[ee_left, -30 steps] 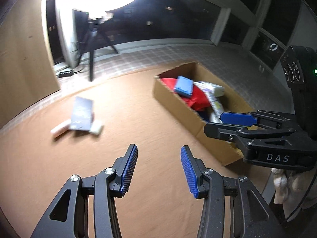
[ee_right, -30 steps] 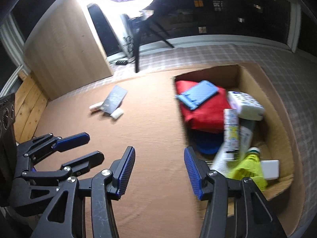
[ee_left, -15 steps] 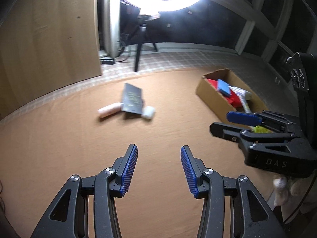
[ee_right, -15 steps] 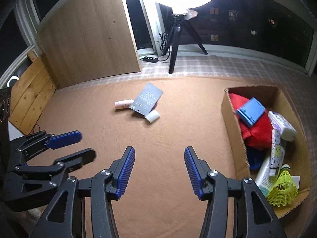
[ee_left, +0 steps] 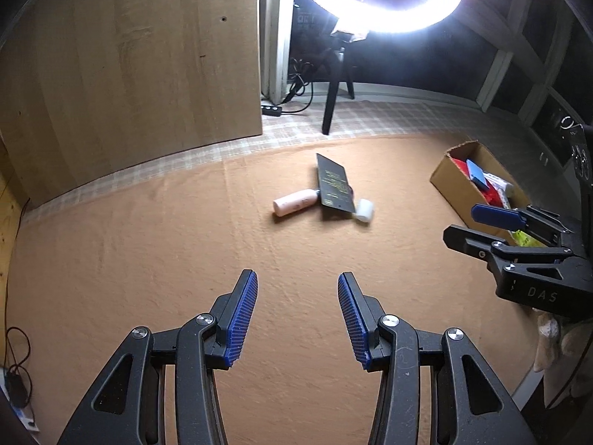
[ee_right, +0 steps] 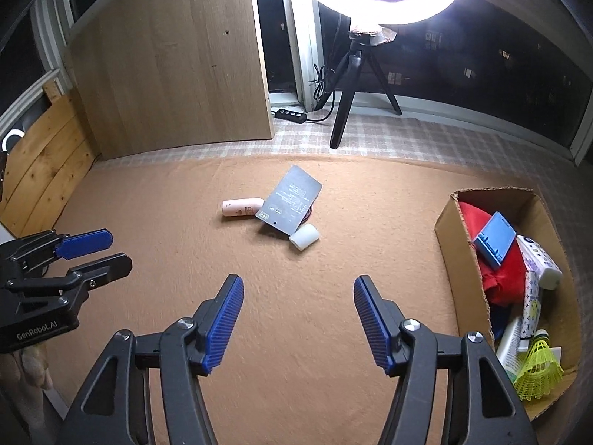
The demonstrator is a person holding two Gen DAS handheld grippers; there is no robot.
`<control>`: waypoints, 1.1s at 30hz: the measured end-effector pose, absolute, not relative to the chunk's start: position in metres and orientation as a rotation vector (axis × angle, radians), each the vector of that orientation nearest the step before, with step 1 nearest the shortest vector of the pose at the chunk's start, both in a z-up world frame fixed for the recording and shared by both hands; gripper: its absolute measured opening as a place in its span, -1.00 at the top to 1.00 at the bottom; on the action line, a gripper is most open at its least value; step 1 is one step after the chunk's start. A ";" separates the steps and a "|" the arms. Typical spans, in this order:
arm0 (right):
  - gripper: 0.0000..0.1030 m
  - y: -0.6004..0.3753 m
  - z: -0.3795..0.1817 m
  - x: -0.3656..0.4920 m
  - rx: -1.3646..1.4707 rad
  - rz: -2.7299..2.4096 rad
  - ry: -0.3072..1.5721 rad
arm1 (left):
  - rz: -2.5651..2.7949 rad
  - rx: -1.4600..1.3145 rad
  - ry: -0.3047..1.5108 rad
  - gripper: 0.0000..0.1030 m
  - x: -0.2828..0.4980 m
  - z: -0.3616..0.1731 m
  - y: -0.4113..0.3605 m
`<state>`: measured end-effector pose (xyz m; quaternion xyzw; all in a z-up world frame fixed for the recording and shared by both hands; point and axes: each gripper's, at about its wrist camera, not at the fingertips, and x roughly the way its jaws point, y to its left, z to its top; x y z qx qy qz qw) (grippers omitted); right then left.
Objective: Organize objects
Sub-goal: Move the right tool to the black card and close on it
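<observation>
A dark flat card (ee_left: 333,185) (ee_right: 291,198) lies on the orange mat, leaning over a pink bottle (ee_left: 295,202) (ee_right: 241,207) and a small white cylinder (ee_left: 364,210) (ee_right: 304,236). A cardboard box (ee_left: 450,181) (ee_right: 450,244) at the right holds a red cloth, a blue case, tubes and a yellow shuttlecock (ee_right: 539,367). My left gripper (ee_left: 296,319) is open and empty, well short of the three items. My right gripper (ee_right: 298,324) is open and empty, left of the box.
A ring light on a black tripod (ee_right: 350,85) stands beyond the mat on checked flooring, with a power strip (ee_right: 289,114) beside it. A wooden panel (ee_right: 170,74) stands at the back left. Wooden planks (ee_right: 44,159) line the left edge.
Both grippers have swung left, away from the box, and pulled back. The card, bottle and cylinder now sit centred ahead. The box has shifted to the right edge of both views.
</observation>
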<state>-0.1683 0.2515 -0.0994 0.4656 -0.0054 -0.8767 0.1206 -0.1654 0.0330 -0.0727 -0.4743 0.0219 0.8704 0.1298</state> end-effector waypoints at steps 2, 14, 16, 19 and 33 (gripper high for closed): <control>-0.13 0.256 -0.100 -0.176 1.374 -2.557 -0.042 | 2.527 -1.384 0.047 0.05 -0.171 -0.074 0.027; -0.13 0.284 -0.118 -0.239 1.486 -2.392 -0.317 | 2.462 -1.394 -0.090 0.05 -0.234 -0.087 0.023; -0.13 0.282 -0.123 -0.250 1.504 -2.358 -0.346 | 2.435 -1.405 -0.095 0.05 -0.245 -0.094 0.031; -0.13 0.277 -0.134 -0.269 1.548 -2.322 -0.377 | 2.415 -1.422 -0.081 0.05 -0.252 -0.104 0.044; -0.15 0.243 -0.178 -0.350 1.786 -2.251 -0.503 | 2.419 -1.418 -0.108 0.05 -0.218 -0.117 0.026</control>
